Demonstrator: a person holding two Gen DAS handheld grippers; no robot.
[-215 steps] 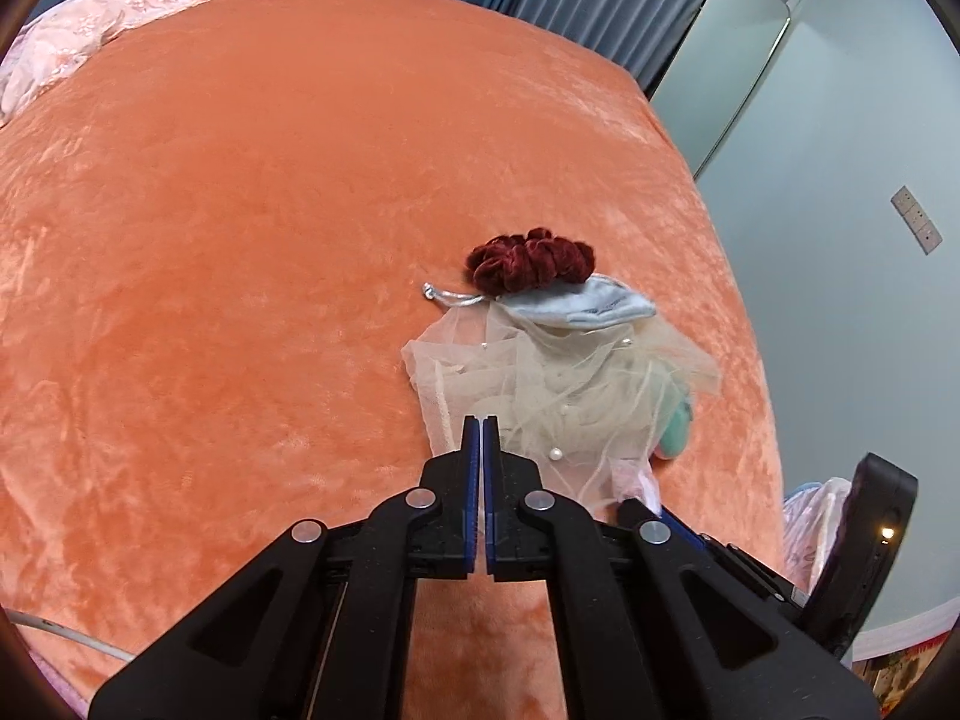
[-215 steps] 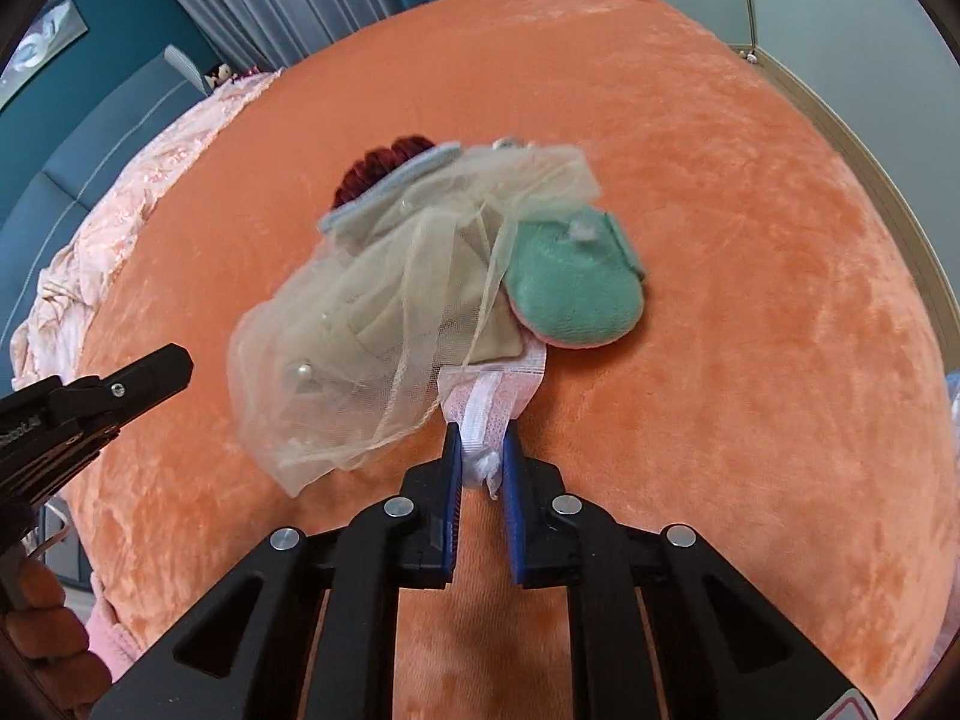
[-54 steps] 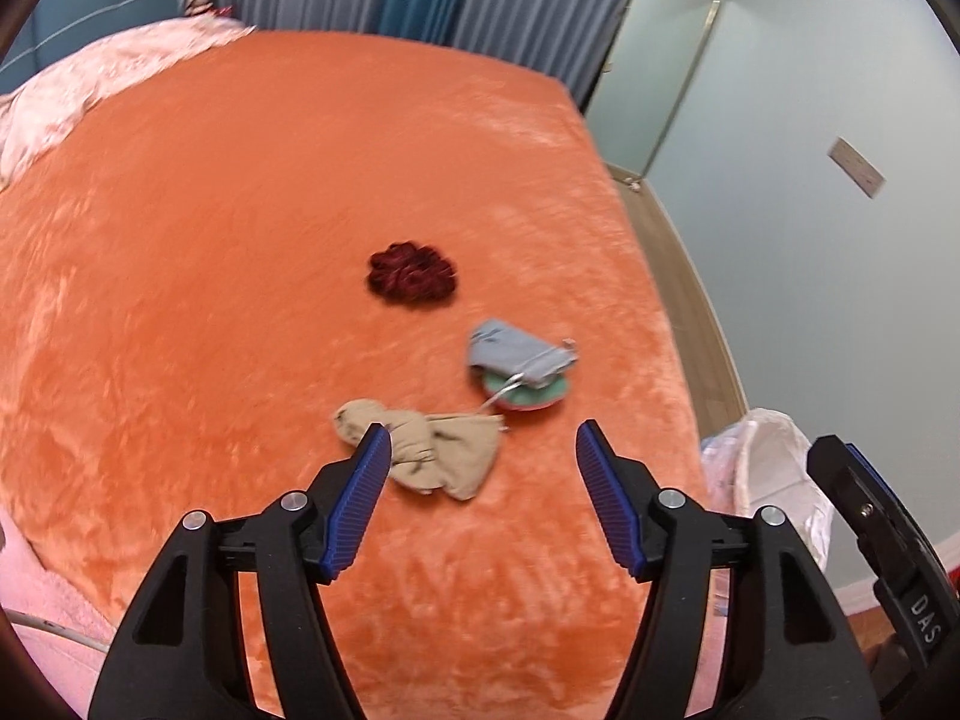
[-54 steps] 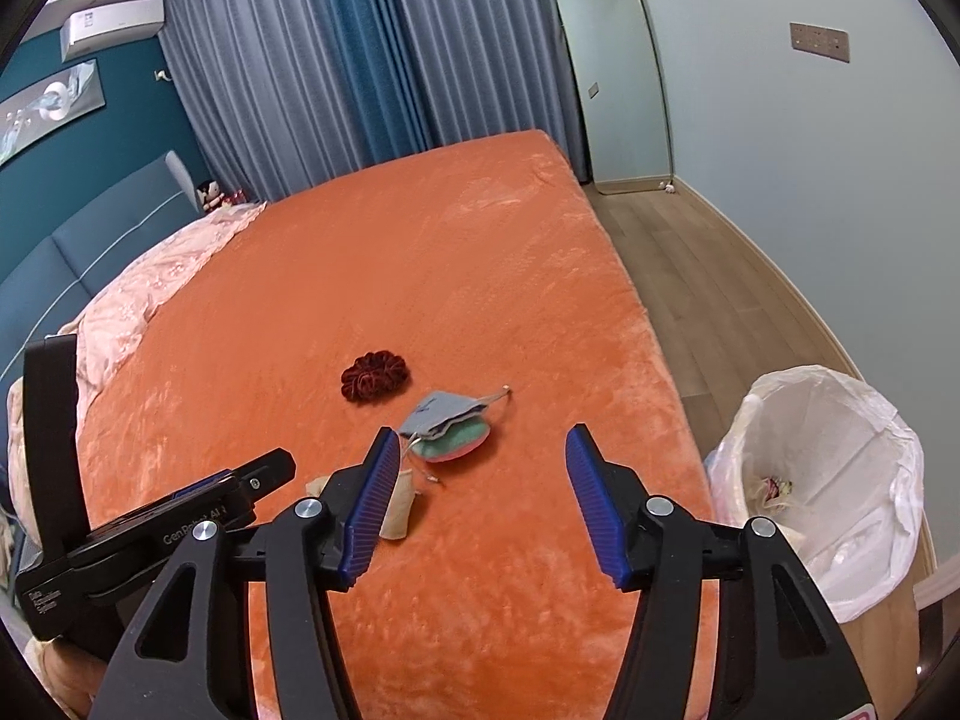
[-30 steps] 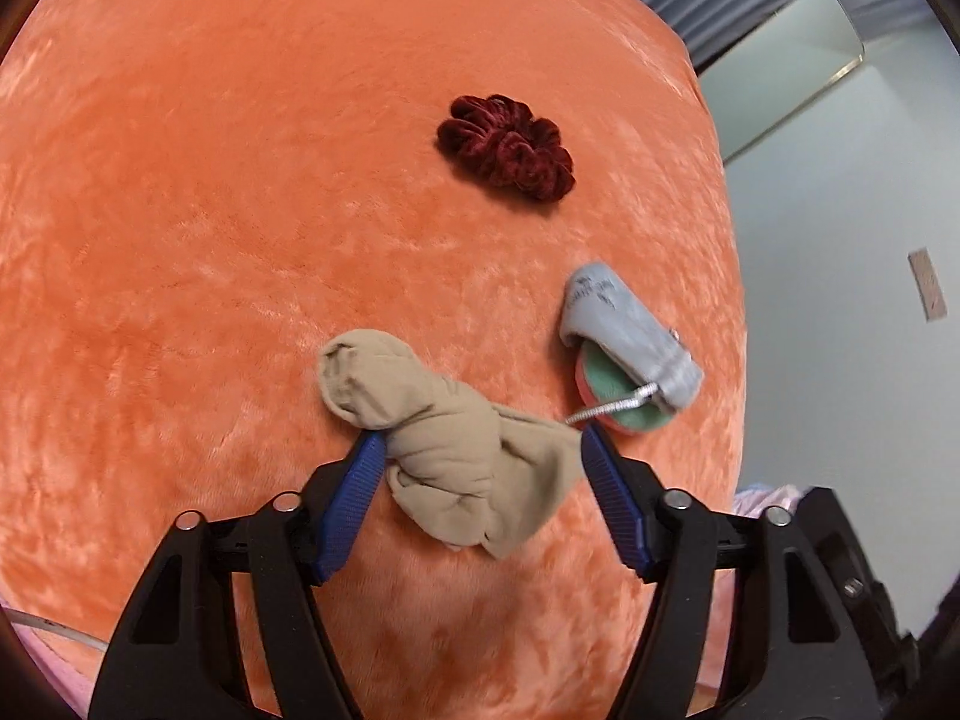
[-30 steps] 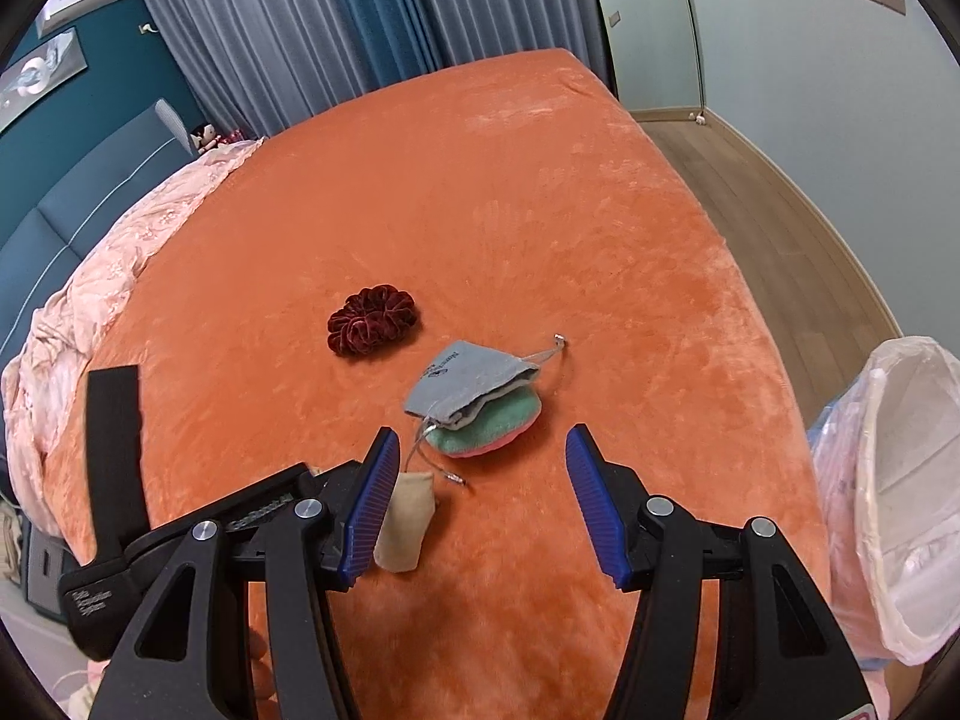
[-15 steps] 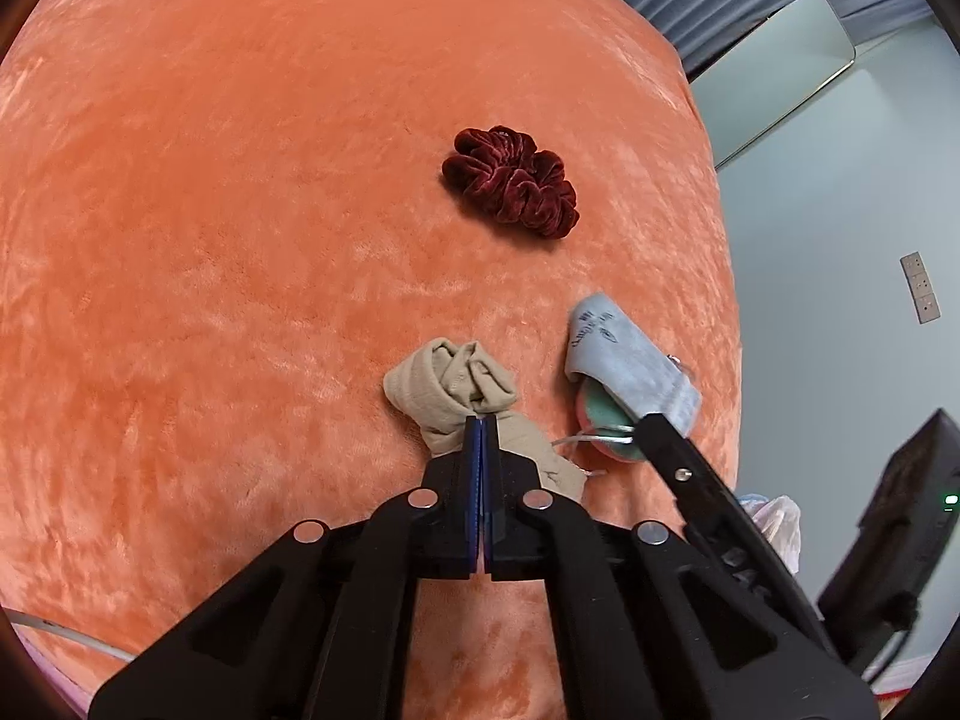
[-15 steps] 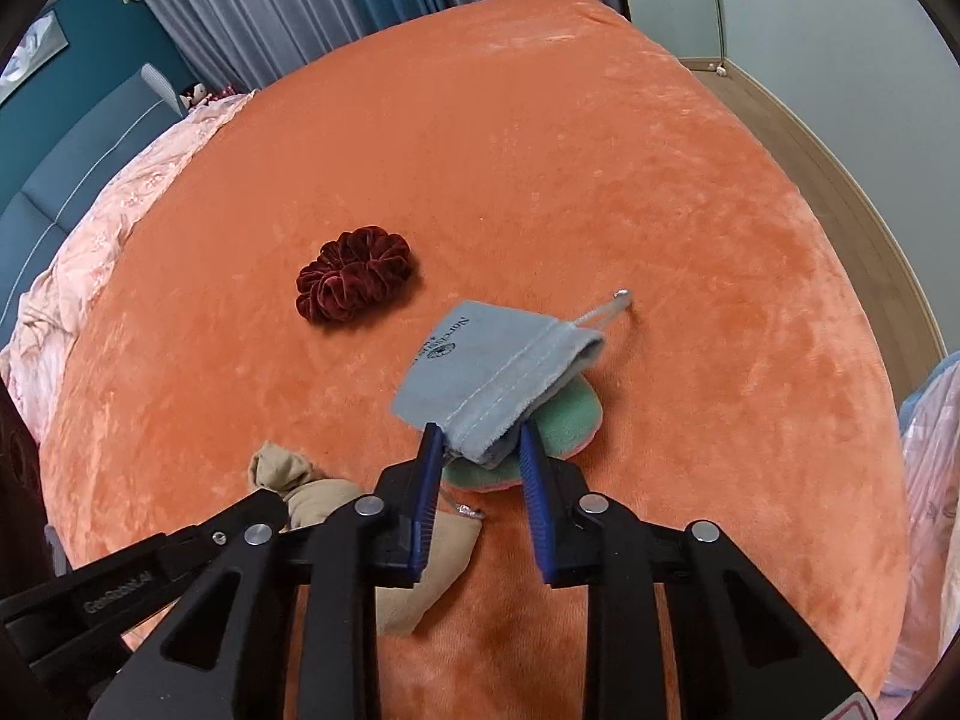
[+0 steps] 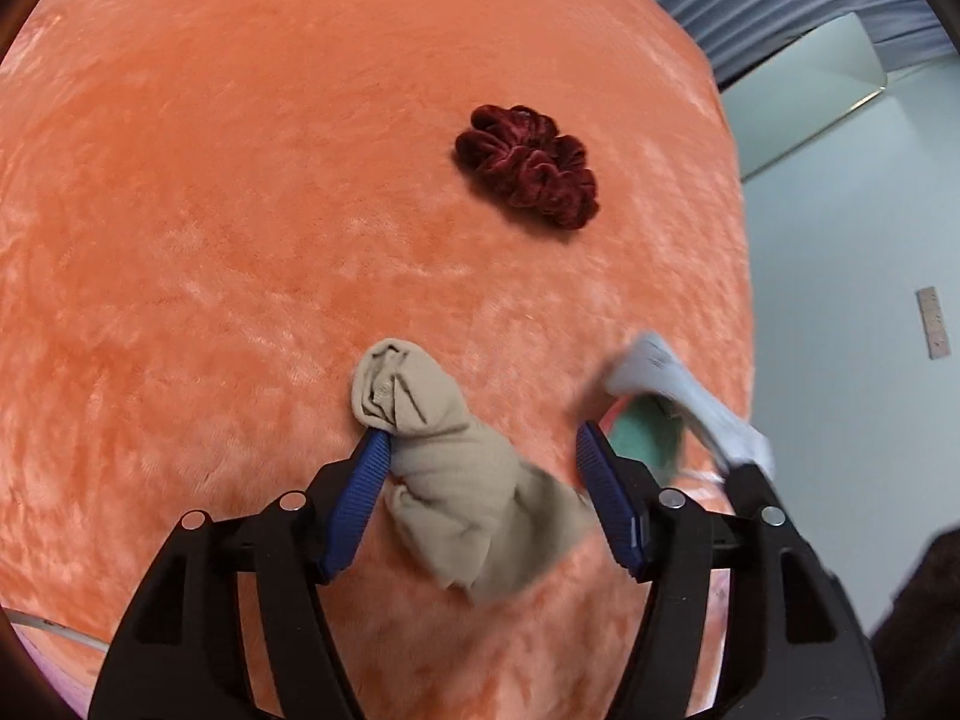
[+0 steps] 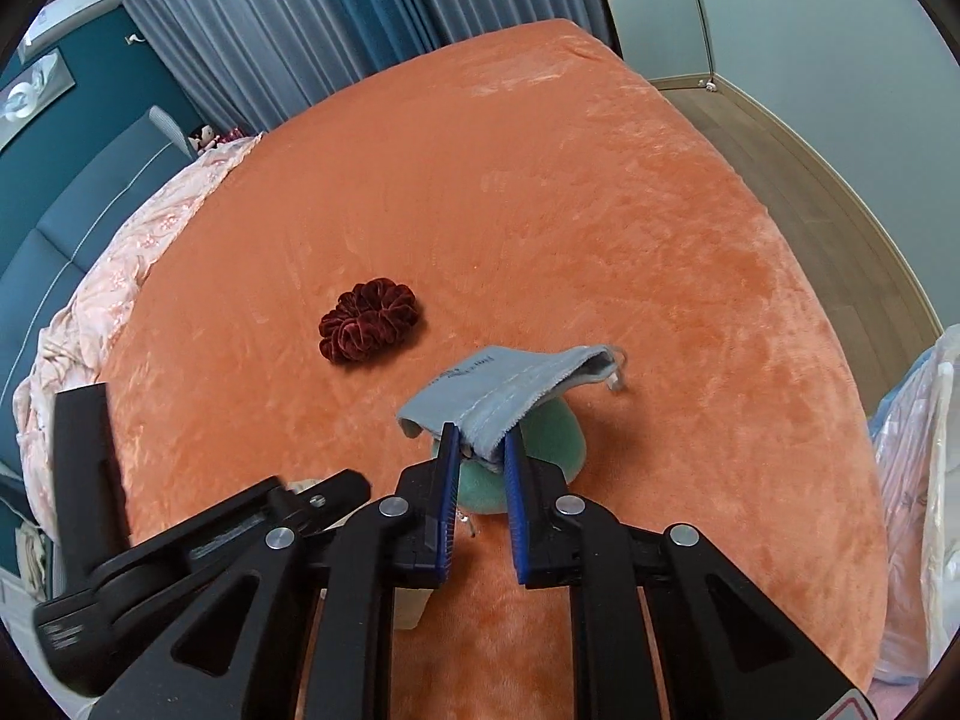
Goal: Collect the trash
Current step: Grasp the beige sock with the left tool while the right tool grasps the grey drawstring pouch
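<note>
A: What did the left wrist view show?

B: The left gripper stood spread wide over the orange blanket, the crumpled beige stocking lying between its blue pads, touching the left one. A dark red scrunchie sat well beyond. To the right, blurred, the grey pouch hung over a green pad.

A: And the right wrist view?

B: The right gripper was pinched on the pouch's near edge, lifting it off the green pad. Only this view showed the white trash bag at the right edge, off the bed, and the pink quilt; the stocking was almost hidden behind the left gripper's black body
</note>
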